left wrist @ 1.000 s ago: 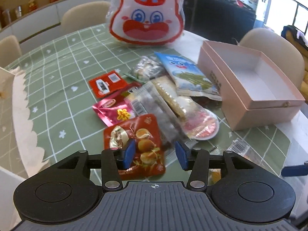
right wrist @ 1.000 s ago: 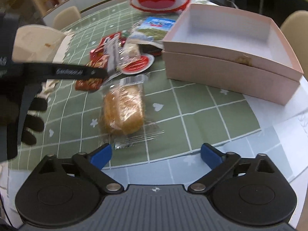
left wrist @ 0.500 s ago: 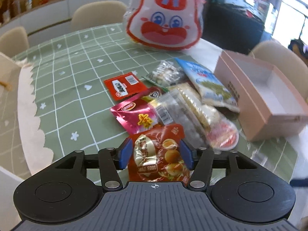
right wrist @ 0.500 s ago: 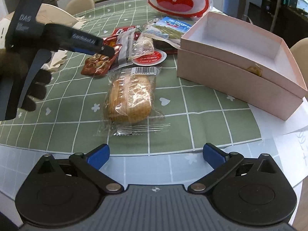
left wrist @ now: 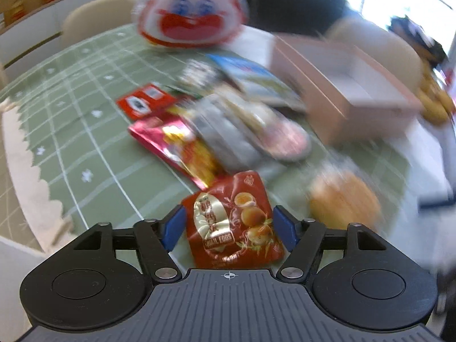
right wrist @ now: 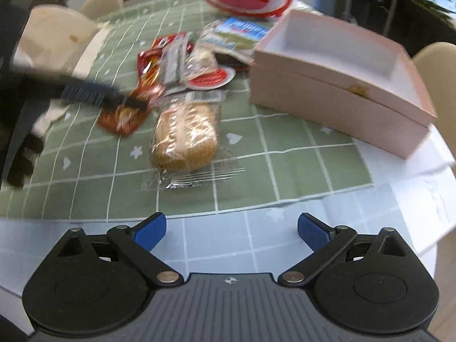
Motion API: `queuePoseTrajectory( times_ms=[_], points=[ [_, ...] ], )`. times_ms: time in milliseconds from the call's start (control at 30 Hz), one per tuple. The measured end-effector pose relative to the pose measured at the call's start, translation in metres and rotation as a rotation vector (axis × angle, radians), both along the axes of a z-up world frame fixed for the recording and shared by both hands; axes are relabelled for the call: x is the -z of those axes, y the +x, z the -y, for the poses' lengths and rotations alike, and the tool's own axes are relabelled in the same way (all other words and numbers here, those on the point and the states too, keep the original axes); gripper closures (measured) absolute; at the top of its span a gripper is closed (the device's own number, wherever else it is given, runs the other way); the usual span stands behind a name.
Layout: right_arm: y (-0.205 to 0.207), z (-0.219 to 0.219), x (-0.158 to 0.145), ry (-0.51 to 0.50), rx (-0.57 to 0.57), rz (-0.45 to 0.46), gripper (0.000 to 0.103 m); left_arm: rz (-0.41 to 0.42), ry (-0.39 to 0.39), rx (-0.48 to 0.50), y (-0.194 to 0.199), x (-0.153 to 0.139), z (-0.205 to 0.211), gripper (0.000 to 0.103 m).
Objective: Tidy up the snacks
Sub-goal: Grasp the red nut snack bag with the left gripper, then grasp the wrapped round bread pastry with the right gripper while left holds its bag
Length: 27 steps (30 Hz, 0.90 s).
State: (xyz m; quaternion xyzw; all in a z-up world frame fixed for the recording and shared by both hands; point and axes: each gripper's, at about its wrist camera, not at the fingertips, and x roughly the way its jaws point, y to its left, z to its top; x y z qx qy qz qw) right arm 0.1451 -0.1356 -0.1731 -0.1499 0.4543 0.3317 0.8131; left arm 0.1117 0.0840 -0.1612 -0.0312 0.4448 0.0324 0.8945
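Left gripper [left wrist: 229, 223] grips a red packet [left wrist: 233, 222] between blue fingers; right gripper [right wrist: 231, 229] hangs spread wide, holding nothing.

Cream chairs [right wrist: 102, 1] around a green-checked tablecloth [right wrist: 285, 142], bright window [left wrist: 399, 2] behind.

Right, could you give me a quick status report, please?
Left gripper shut on red quail-egg packet. Right gripper open, empty. Pink box open; wrapped bread lies before it.

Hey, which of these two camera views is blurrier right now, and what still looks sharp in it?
Left wrist view: heavy motion smear over the pink box and snack pile, but the left gripper and red quail egg packet stay crisp. Right wrist view: milder blur, the wrapped bread readable.
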Motion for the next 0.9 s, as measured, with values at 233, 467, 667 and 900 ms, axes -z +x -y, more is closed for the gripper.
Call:
queuePoseTrajectory(
  times_ms=[233, 467, 667, 900],
  points=[
    [-0.019, 0.005, -0.019, 0.006, 0.049, 0.115, 0.004, 0.028, -0.034, 0.018, -0.03, 0.004, 0.013, 0.026],
    [-0.025, -0.001, -0.026, 0.02, 0.071, 0.137, 0.004, 0.025, -0.038, -0.037, -0.023, 0.01, 0.017, 0.024],
    [-0.016, -0.008, -0.037, 0.105, 0.07, 0.147, 0.004, 0.02, -0.19, -0.101, -0.045, -0.003, -0.002, 0.065],
    [0.019, -0.054, -0.022, 0.107, 0.041, 0.107, 0.004, -0.005, -0.215, -0.144, -0.078, -0.004, -0.001, 0.08]
  ],
)
